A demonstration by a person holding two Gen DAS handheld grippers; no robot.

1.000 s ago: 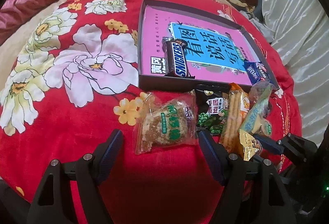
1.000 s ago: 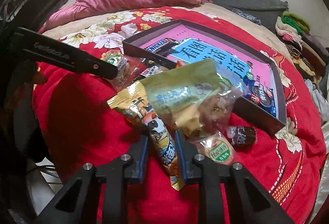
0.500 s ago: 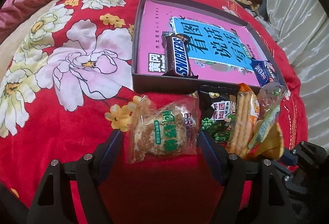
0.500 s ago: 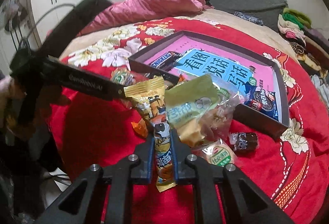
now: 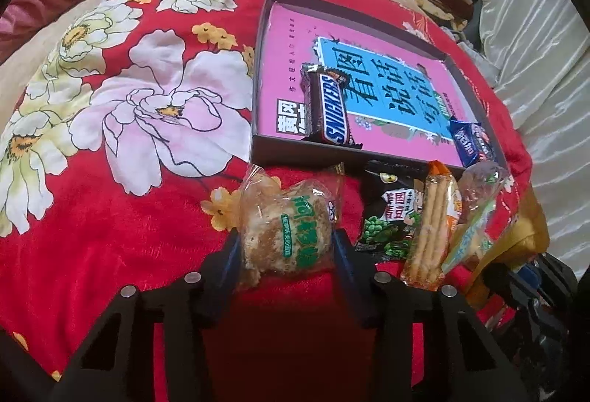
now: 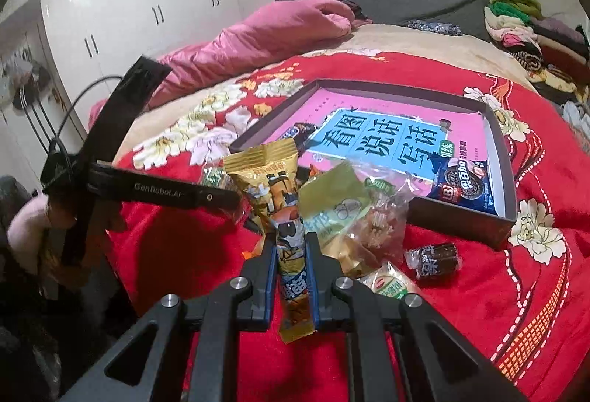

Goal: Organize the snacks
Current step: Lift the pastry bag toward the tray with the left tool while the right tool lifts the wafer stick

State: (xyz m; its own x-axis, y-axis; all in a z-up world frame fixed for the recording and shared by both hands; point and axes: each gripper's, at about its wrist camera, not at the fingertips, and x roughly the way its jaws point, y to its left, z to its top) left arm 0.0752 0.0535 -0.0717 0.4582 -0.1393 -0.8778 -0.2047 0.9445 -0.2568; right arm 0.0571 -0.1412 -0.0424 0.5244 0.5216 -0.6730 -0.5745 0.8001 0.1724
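Note:
My left gripper (image 5: 285, 240) is closing its jaws on a clear-wrapped pastry packet (image 5: 287, 225) with green lettering, and both pads touch its sides. The packet lies on the red floral blanket just in front of the dark box (image 5: 258, 144). A Snickers bar (image 5: 328, 107) and a blue cookie packet (image 5: 470, 140) lie in the box on its pink lining. My right gripper (image 6: 291, 240) is shut on a long yellow snack packet (image 6: 274, 181), held upright above the pile. Beside it lie a green pea packet (image 5: 387, 221), a biscuit-stick packet (image 5: 431, 229) and a pale green packet (image 6: 332, 203).
A small brown candy (image 6: 435, 260) and a green-labelled packet (image 6: 387, 284) lie on the blanket (image 6: 516, 291) in front of the box. The left tool's black body (image 6: 166, 193) and a person's hand (image 6: 55, 217) are at left. A pink quilt (image 6: 276, 30) and folded clothes (image 6: 523, 26) lie behind.
The left jaws have narrowed from wide apart onto the pastry packet. The right jaws have shut on the yellow packet and raised it, turning it more upright.

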